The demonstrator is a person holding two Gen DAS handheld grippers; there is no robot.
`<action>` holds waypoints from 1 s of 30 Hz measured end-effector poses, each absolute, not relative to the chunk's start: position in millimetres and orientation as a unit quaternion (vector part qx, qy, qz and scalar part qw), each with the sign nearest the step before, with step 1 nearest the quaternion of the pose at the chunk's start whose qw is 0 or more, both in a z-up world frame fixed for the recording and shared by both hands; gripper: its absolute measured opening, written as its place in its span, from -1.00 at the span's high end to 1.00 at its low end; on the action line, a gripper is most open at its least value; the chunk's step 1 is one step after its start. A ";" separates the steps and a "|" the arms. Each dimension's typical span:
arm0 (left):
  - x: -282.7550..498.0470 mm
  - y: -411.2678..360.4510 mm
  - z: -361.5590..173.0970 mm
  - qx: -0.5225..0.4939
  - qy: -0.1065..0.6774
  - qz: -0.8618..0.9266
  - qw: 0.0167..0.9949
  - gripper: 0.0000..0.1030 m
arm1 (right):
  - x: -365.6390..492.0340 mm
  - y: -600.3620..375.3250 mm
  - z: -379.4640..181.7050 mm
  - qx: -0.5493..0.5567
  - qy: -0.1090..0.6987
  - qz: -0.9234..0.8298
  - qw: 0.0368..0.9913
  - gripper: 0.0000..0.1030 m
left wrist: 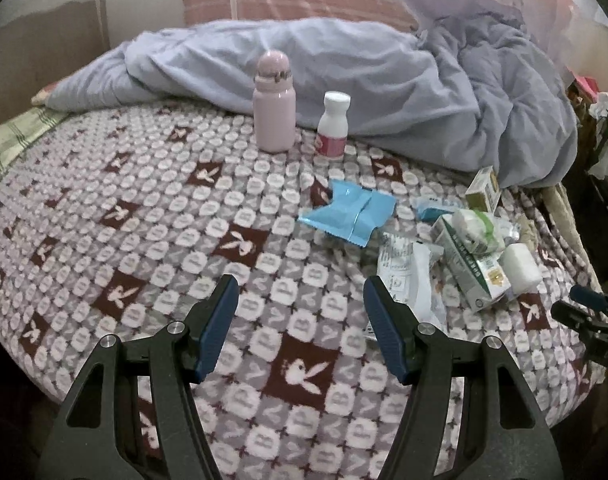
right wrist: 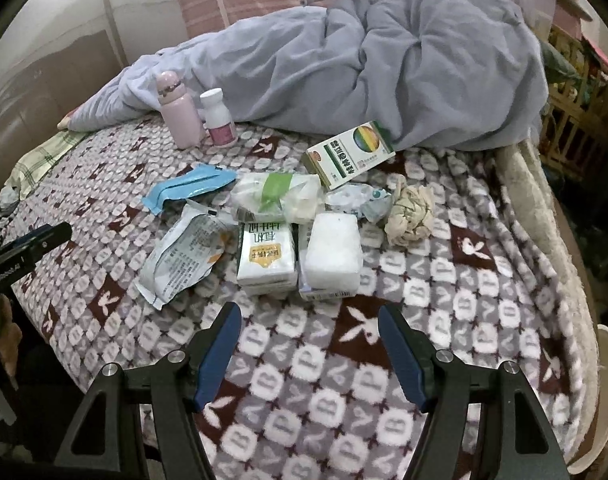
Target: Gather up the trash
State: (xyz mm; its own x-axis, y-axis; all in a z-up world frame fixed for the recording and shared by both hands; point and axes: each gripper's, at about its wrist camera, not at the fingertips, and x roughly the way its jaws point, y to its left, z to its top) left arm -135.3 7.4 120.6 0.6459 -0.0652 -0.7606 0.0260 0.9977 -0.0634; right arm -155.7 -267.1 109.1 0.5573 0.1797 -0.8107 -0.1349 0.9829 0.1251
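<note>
Nothing collected yet. Left gripper [left wrist: 300,294] and right gripper [right wrist: 308,322] held empty, jaws parted. Trash pile [right wrist: 287,232] spread on blanket [right wrist: 444,320] just ahead of right gripper, ahead-right of left.

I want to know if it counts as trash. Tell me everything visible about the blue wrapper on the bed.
The blue wrapper is a flat, light blue packet of glossy, foil-like film, creased down its middle, with a jagged torn end that looks opened. It lies flat on the patterned blanket, left of the litter pile and nearer than the two upright bottles. Neither tool touches it; contact with other litter is unclear.
</note>
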 end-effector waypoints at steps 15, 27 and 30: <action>-56.0 1.2 107.0 -0.080 0.456 -0.052 0.885 -0.24 | -107.2 -285.6 101.5 0.040 0.481 0.089 0.871 -0.33; 9.1 -29.6 70.8 -0.056 0.506 -0.081 0.857 -0.24 | -95.0 -288.3 76.8 0.047 0.514 0.089 0.852 -0.33; 17.7 -36.9 59.0 -0.031 0.520 -0.076 0.850 -0.24 | -87.1 -285.2 68.7 0.068 0.515 0.097 0.849 -0.28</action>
State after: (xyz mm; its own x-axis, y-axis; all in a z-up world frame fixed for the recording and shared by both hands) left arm 17.7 -36.9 59.0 0.4475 -0.1617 -0.8795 0.0976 0.9865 -0.1317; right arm -87.1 -285.2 68.7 0.4498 0.2357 -0.8615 -0.0947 0.9717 0.2164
